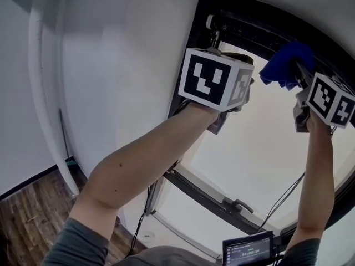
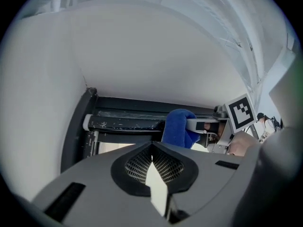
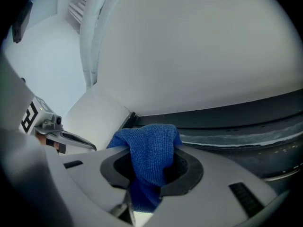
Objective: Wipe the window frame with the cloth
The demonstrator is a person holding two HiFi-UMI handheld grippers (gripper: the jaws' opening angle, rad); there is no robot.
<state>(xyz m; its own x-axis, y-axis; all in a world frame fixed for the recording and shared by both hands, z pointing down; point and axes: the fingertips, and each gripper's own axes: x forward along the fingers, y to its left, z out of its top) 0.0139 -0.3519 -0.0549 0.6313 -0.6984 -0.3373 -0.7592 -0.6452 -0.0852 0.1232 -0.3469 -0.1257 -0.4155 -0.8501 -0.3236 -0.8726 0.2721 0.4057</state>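
Cloth, clamped in the right gripper, lies just below the sideways-running top rail of the window frame; the left gripper, jaws together and empty, hangs nearer the frame's corner.

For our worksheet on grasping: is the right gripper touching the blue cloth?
Touching. The right gripper view shows the right gripper shut on the blue cloth, which bulges up out of its grip.

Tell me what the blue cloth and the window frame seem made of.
The blue cloth looks like microfibre or terry: matte, with a fine looped nap. The window frame is dark and smooth, with a dull sheen and dusty streaks; painted metal or plastic, cannot tell which.
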